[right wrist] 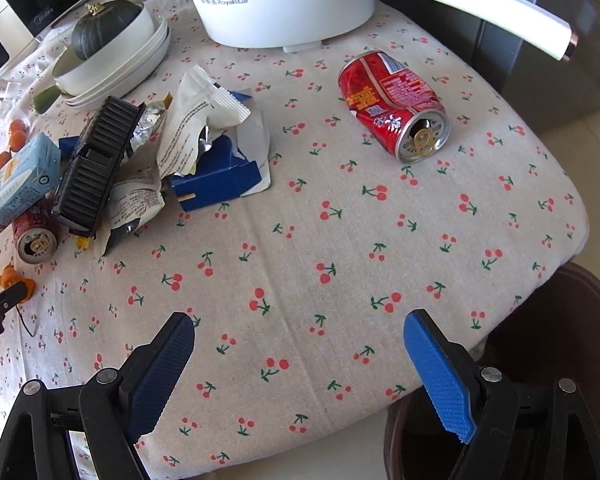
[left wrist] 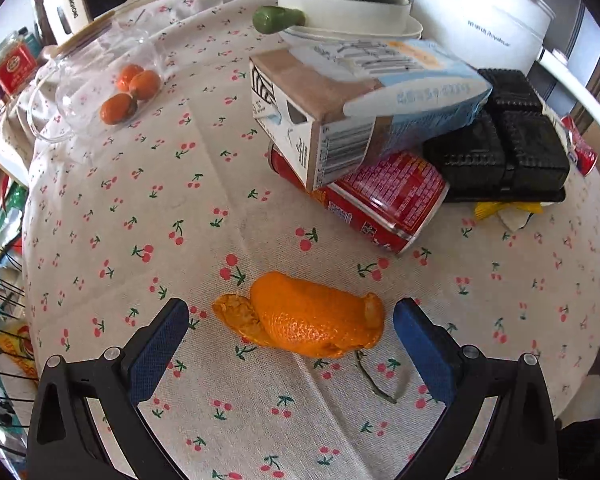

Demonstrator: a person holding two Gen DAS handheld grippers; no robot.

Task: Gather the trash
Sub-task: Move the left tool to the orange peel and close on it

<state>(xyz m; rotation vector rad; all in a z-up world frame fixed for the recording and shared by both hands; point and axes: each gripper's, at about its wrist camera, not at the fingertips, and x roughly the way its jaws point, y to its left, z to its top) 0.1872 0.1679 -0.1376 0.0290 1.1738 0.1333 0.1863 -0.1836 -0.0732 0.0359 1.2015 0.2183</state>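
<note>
- Cherry-print cloth (right wrist: 300, 240) covers a table crowded at the back with a white pot (right wrist: 284, 0) and stacked bowls (right wrist: 116, 68); every place below is given relative to the orange peel (left wrist: 304, 316).
- Left gripper (left wrist: 290, 320) is spread wide and holds nothing, its pads flanking the peel, which lies on the cloth between them and touches neither.
- Peel is thin and curled; I judge that a shallow close could pinch only one lobe, tear it, or drag up the cloth with it.
- A dry stem (left wrist: 374, 384) lies just nearer the camera than the peel and could be left behind.
- Beyond the peel, a carton (left wrist: 364, 112) rests tilted on a red can (left wrist: 380, 204), beside a black tray (left wrist: 504, 148); a bump there could roll the can and tip the carton.
- Far beyond and left of the peel, whole kumquats (left wrist: 128, 92) sit in a clear dish, not trash, so easy to grab by mistake.
- Right gripper (right wrist: 300, 360) is likewise wide apart and empty, over bare cloth well away from the peel.
- Wrappers (right wrist: 196, 132) and a second can (right wrist: 396, 104) lie apart from the peel; the dented can may roll toward the edge.
- A dark bin (right wrist: 572, 320) sits below that edge; a drop from too far out could miss it.
</note>
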